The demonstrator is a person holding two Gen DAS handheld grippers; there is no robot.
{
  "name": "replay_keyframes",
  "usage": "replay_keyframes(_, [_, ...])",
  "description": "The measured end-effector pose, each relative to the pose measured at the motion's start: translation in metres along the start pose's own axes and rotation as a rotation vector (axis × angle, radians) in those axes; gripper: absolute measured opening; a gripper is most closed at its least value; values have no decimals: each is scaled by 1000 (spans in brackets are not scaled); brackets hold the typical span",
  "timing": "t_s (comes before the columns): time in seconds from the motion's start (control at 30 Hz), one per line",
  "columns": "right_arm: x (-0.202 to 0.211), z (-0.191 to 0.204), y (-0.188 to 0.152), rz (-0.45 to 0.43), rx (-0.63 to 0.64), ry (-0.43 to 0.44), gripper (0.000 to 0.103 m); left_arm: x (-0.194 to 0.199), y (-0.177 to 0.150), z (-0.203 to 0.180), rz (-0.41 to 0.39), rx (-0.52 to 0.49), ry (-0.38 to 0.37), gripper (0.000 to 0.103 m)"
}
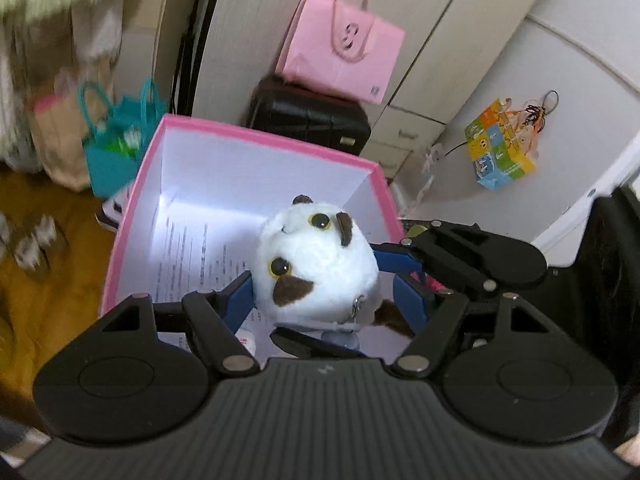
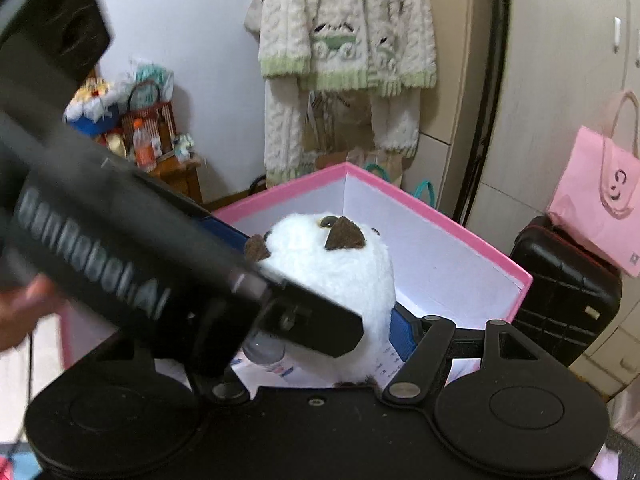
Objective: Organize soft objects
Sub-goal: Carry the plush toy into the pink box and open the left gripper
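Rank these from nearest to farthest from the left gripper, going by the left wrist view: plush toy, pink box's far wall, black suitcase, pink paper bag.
1. Plush toy, between the left gripper fingers.
2. Pink box far wall, just ahead.
3. Black suitcase, behind the box.
4. Pink paper bag, atop the suitcase, farthest.

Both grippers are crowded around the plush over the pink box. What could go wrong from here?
1. The left gripper pinches the plush toy by its round, fluffy head; it may slip out and drop wide of the pink box.
2. In the right wrist view the left gripper's body crosses right in front of the right gripper, so they could collide.
3. Printed papers and a small bottle already lie inside; the toy may land on them.
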State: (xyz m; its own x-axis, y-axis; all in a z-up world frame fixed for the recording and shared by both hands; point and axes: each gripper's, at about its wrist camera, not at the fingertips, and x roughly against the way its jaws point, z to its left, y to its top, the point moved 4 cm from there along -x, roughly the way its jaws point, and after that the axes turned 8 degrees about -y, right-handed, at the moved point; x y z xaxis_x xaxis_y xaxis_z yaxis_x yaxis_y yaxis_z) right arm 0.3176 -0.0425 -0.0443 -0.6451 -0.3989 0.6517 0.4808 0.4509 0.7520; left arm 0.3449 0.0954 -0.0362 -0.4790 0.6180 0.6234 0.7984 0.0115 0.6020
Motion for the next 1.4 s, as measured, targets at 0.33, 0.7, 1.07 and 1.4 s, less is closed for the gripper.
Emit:
replay_keyframes(0.33, [-32,4,-1,126,150,-42,75,-40,0,26,93,67,15,71])
replay_keyframes(0.7, [-20,3,-6,140,199,-116,77,-31,-2,12,70,9,79,71])
replay_keyframes(1.07, [52,6,-16,49,127,-149,82,50,-25,-40,-65,-197,186,73])
replay_keyframes(1.4, [132,12,-27,-27,108,-151,82,104,-62,-110,-103,-360,185,77])
